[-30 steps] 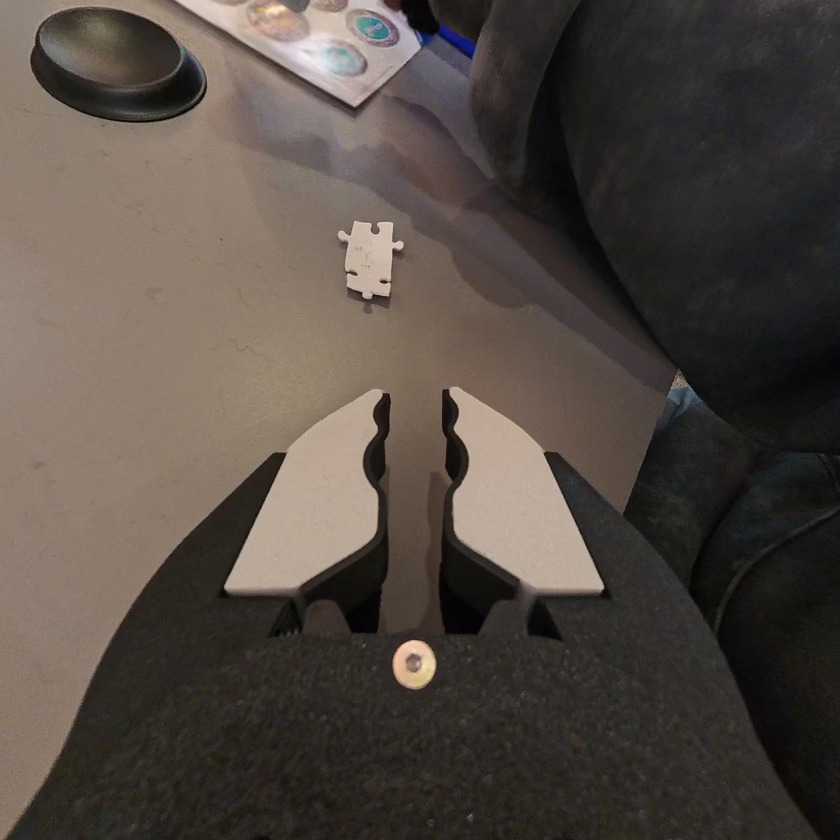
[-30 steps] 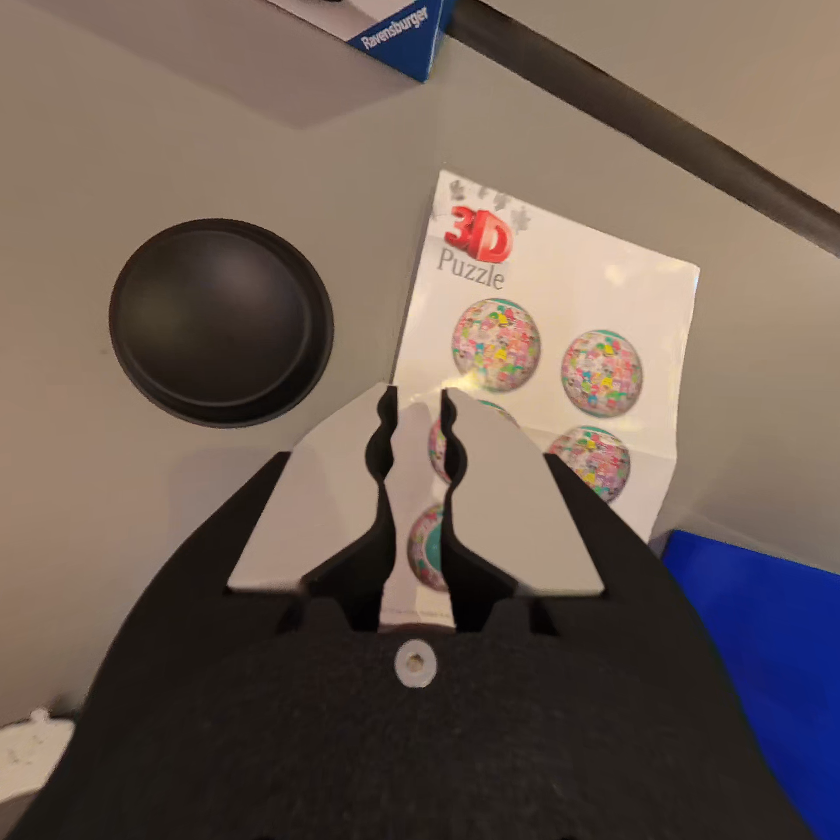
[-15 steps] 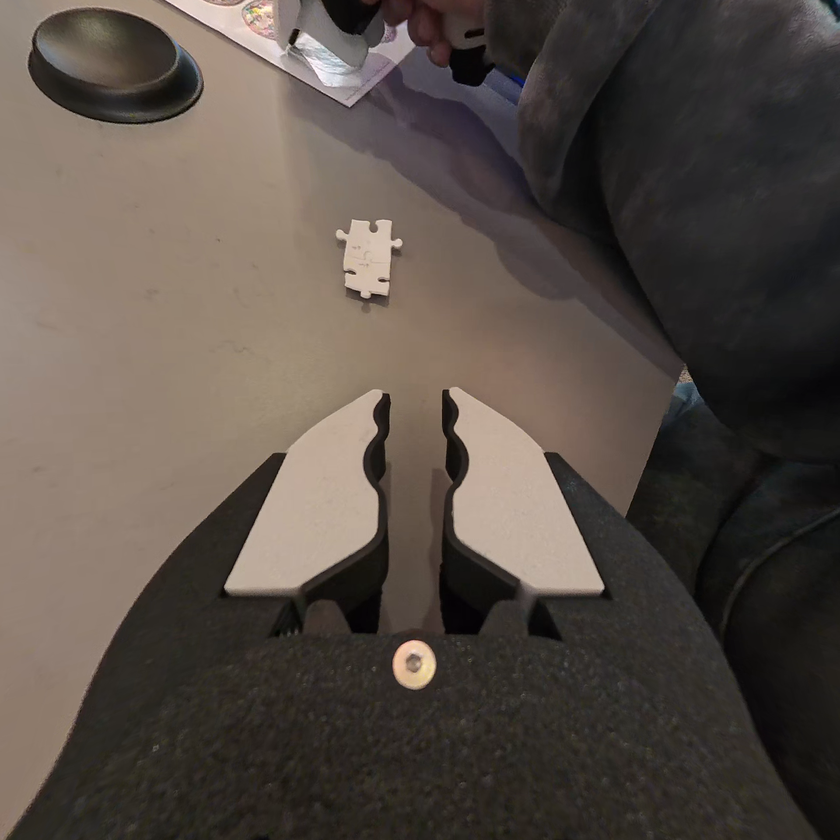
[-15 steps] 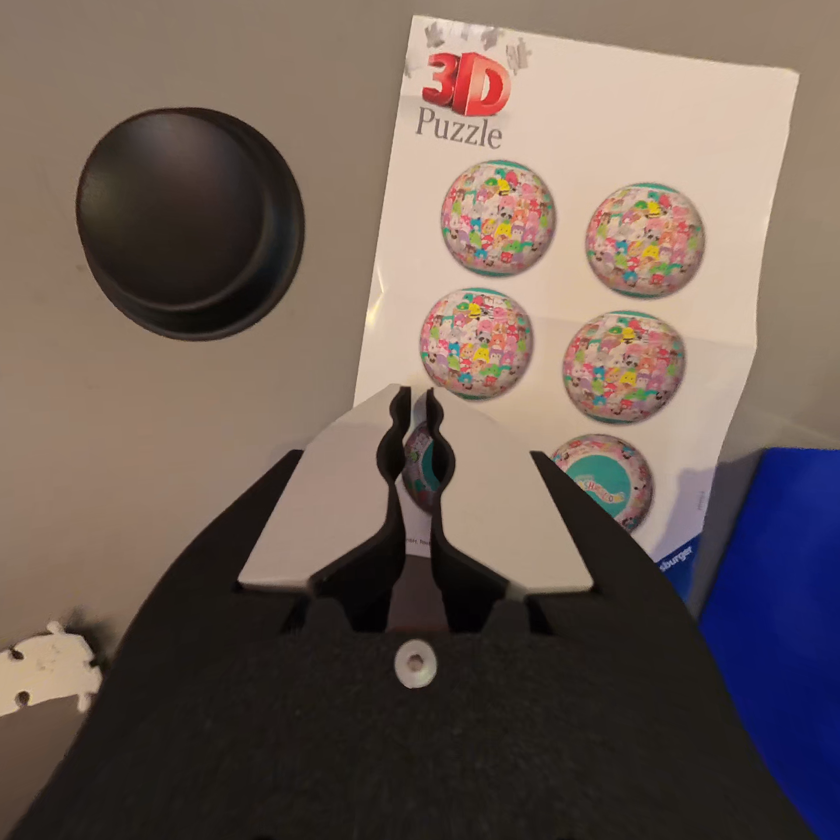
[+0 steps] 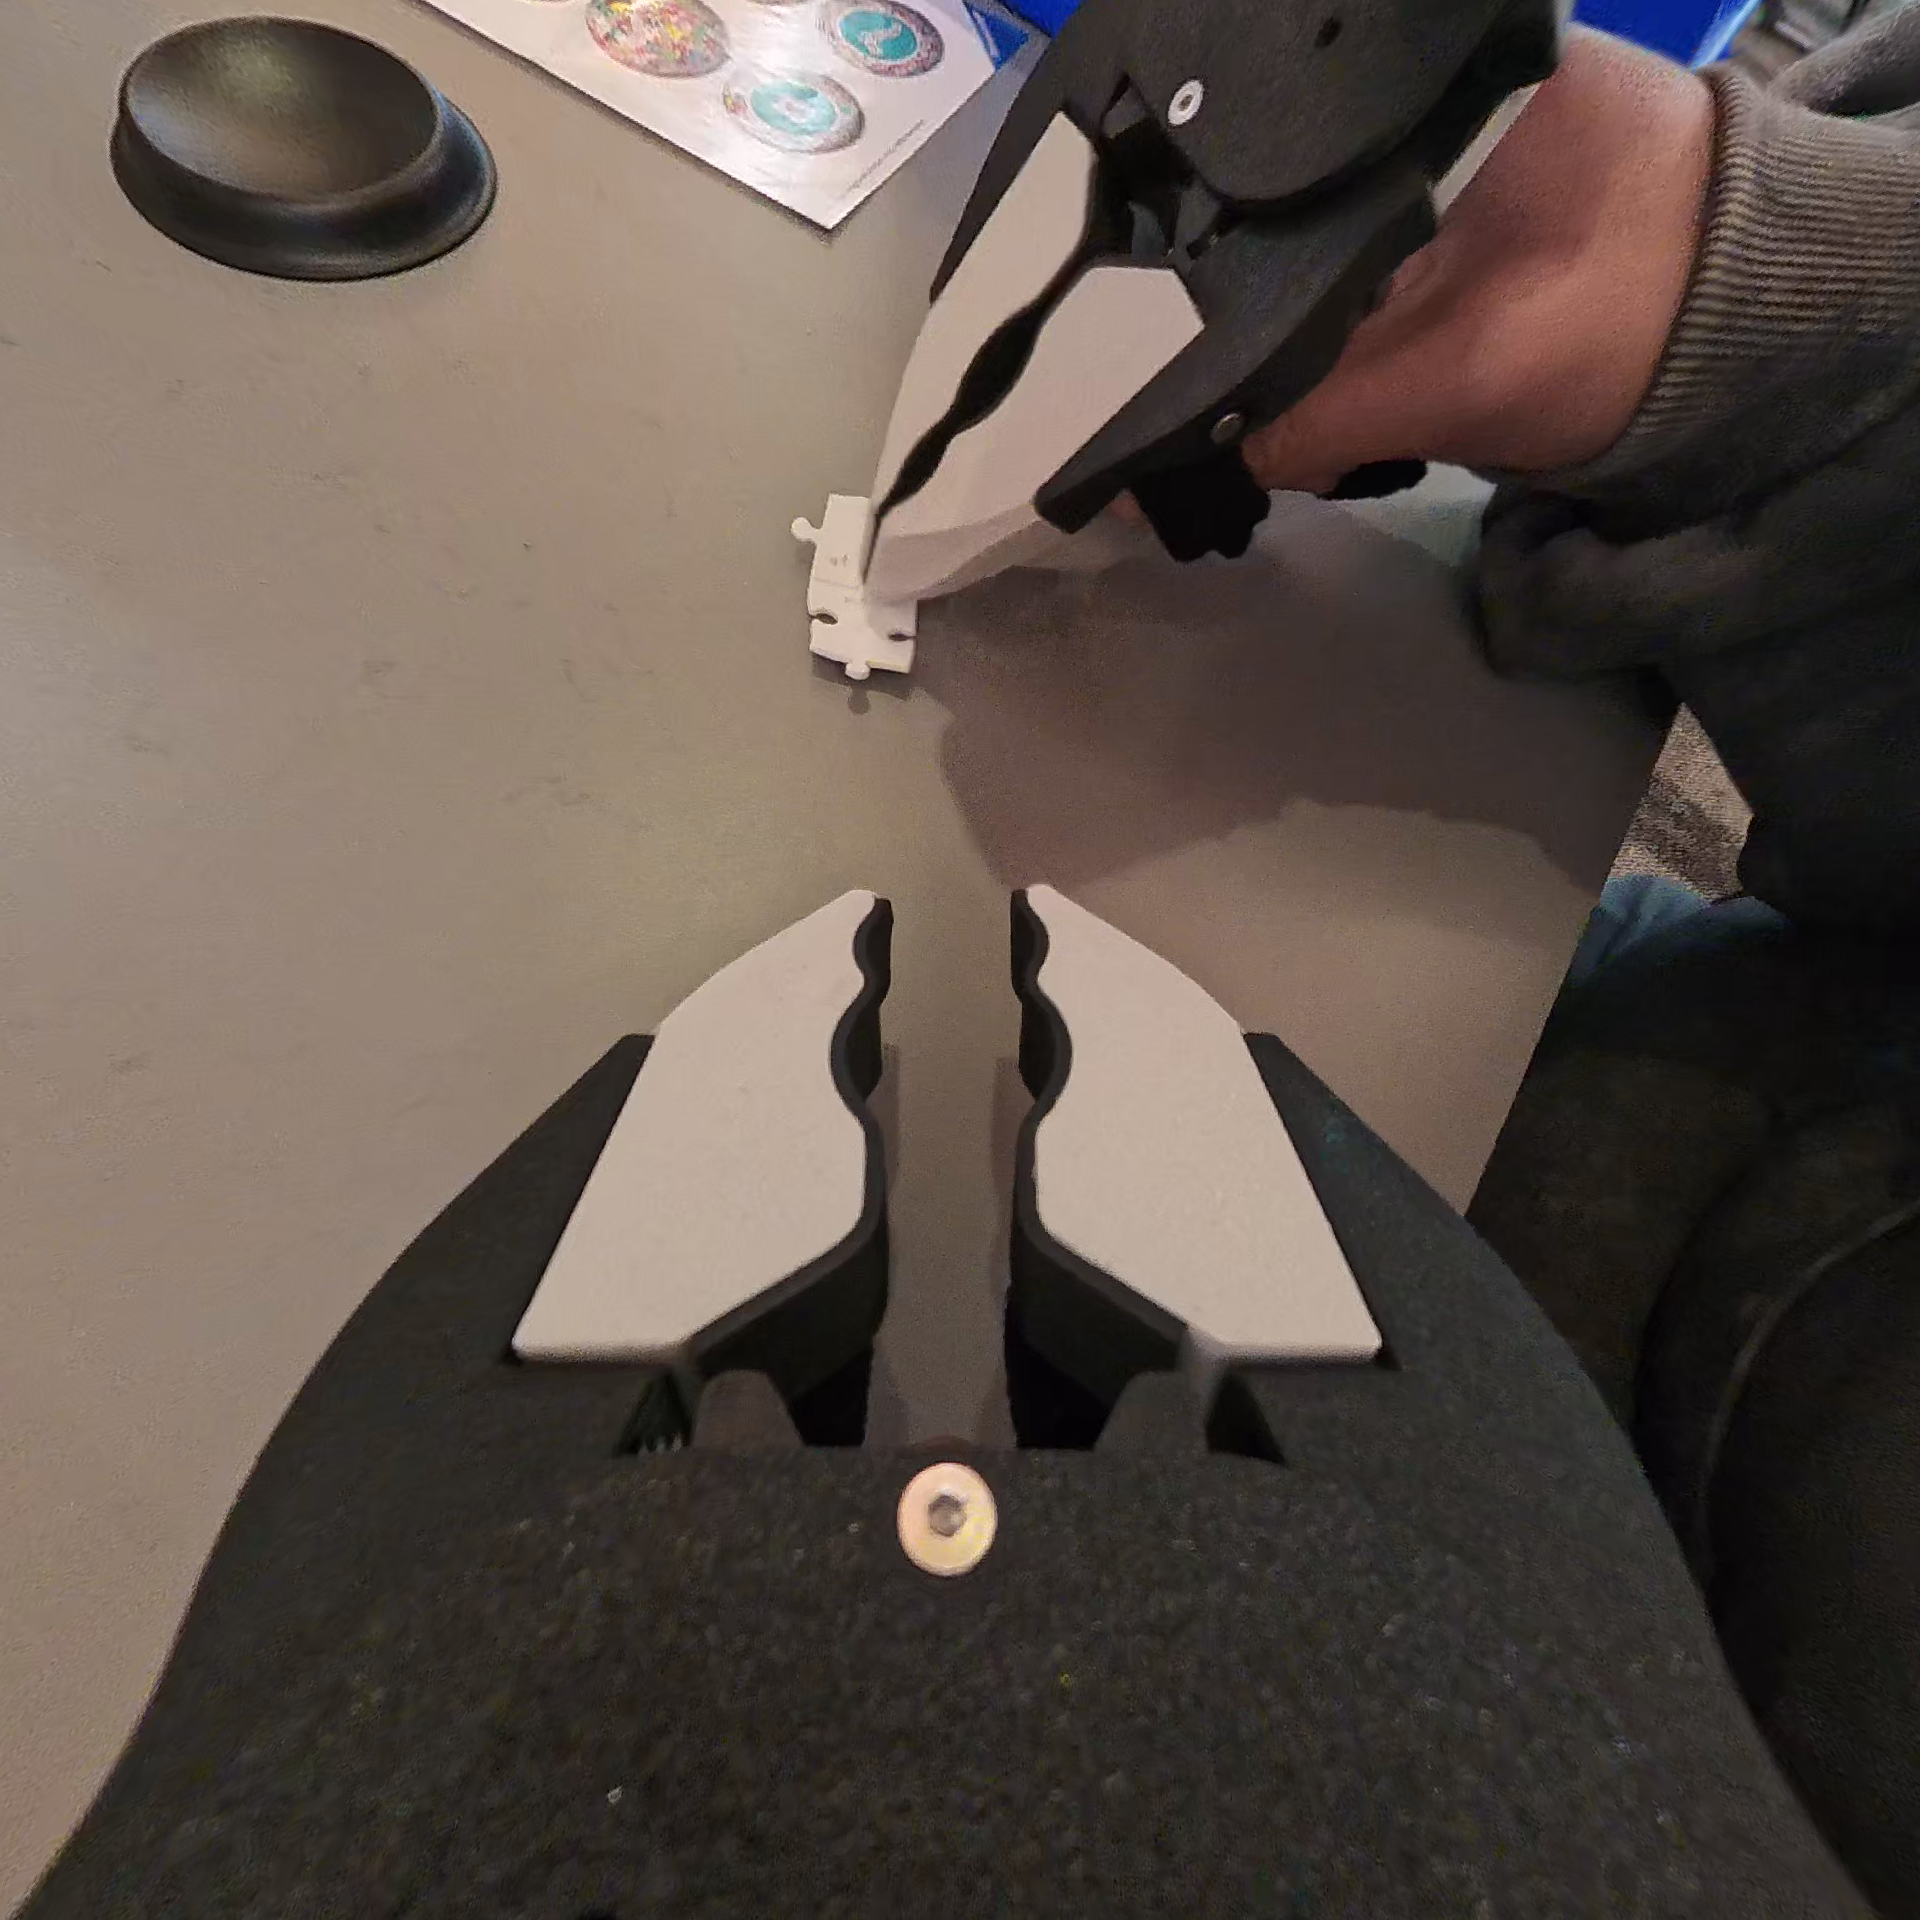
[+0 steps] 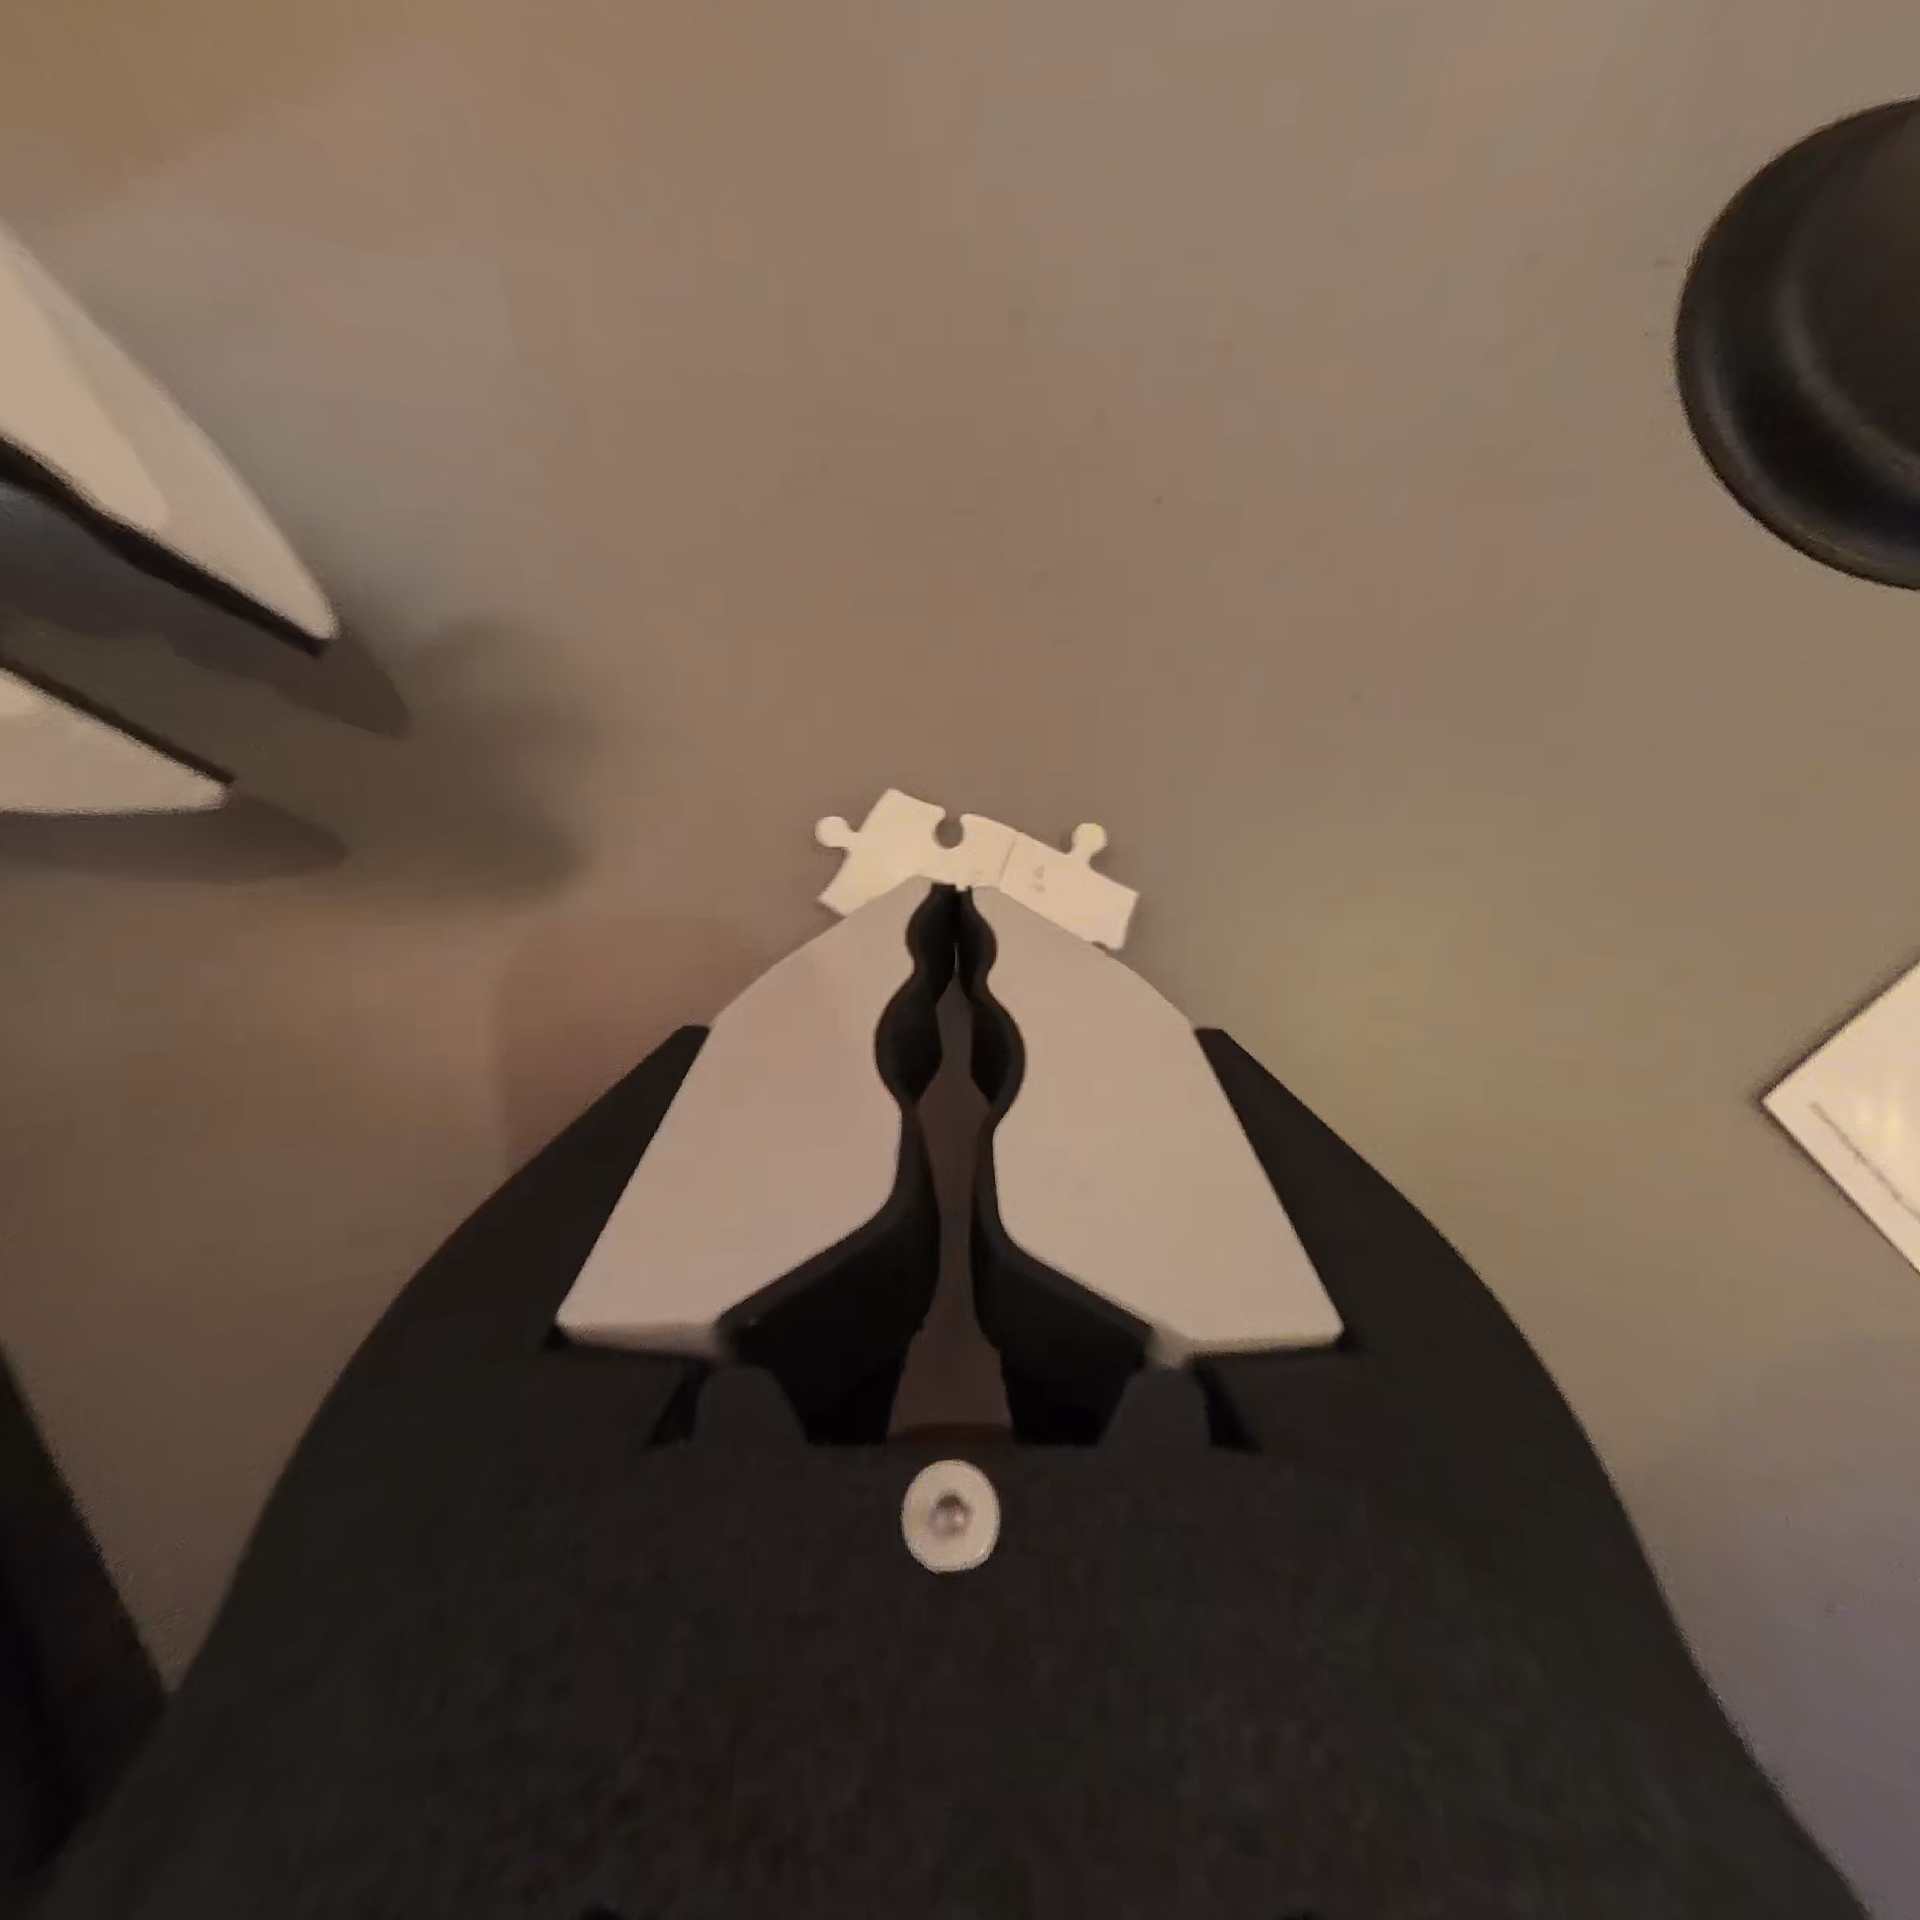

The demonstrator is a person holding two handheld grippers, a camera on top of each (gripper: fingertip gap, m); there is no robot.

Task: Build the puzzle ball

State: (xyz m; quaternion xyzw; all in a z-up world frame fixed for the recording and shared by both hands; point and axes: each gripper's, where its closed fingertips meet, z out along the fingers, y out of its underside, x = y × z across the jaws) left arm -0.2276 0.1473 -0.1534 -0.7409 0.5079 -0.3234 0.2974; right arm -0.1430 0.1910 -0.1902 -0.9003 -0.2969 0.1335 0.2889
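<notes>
While the left gripper (image 5: 951, 914) hovers low at the bottom centre of its own view with its fingers spread apart and nothing between them, the right gripper (image 6: 956, 902) points down at the joined white puzzle pieces (image 6: 977, 864) lying flat on the grey tabletop (image 5: 416, 675). In the right wrist view the pieces sit just above the middle of the frame, and the fingers are pressed nearly together, their tips touching the near edge where the two pieces meet; whether they pinch the pieces or only press on them cannot be told. A black round dish (image 5: 296, 151) sits in the upper left of the left wrist view, well apart from the pieces, and a printed sheet (image 5: 748, 94) lies along the top edge.
</notes>
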